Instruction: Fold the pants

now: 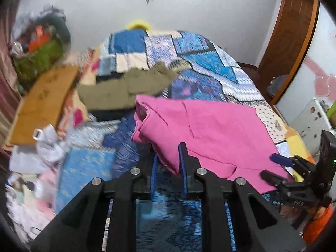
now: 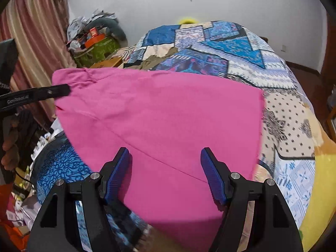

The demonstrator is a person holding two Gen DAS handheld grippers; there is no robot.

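Patchwork-quilted bed (pink pants, olive garment)

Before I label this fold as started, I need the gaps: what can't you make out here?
- Left gripper grip: pink pants drape between its fingers; whether they pinch is unclear.
- Pants' near hem: right wrist view, cut off by the bottom edge and the right gripper.
- Olive garment: left wrist view, motion-blurred.
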